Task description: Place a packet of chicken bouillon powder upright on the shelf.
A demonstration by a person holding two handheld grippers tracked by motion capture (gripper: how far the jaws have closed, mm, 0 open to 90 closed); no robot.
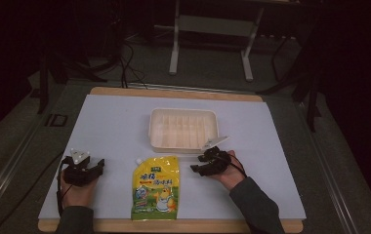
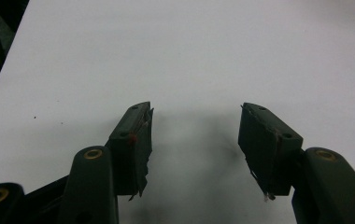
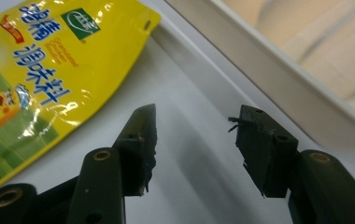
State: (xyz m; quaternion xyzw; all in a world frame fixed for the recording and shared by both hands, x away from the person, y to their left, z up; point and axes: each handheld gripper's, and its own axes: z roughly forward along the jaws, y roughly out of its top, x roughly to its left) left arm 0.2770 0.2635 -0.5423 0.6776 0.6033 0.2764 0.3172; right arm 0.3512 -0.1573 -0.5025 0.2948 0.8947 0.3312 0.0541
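The flat yellow and green plastic spouted seasoning pouch (image 1: 155, 187) lies face up near the front edge of the desk (image 1: 110, 122), about midway between the two hands, its white capped spout at its top left corner pointing toward the far side. Just beyond it, near the middle of the desk, stands the shallow white rectangular plastic tray (image 1: 183, 127), which looks empty.

Judging from how things lie, the pouch looks meant for the tray, and the risks are these. The pouch is limp and glossy, so a pinch on a thin edge could slide off, or the bag could sag and fold once lifted. It lies flat against the surface, so a jaw coming in level may push it along rather than get under it. The tray sits just beside the right gripper (image 1: 204, 165); in the right gripper view its rim runs close along the jaw farther from the pouch, and a careless swing could knock the light tray out of place.

The right gripper is to the right of the pouch's upper corner, pointing at it, jaws well apart with bare desk between them, touching nothing. The left gripper (image 1: 92, 167), well to the left of the pouch near the front left corner, also has its jaws spread wide over bare desk and is empty.
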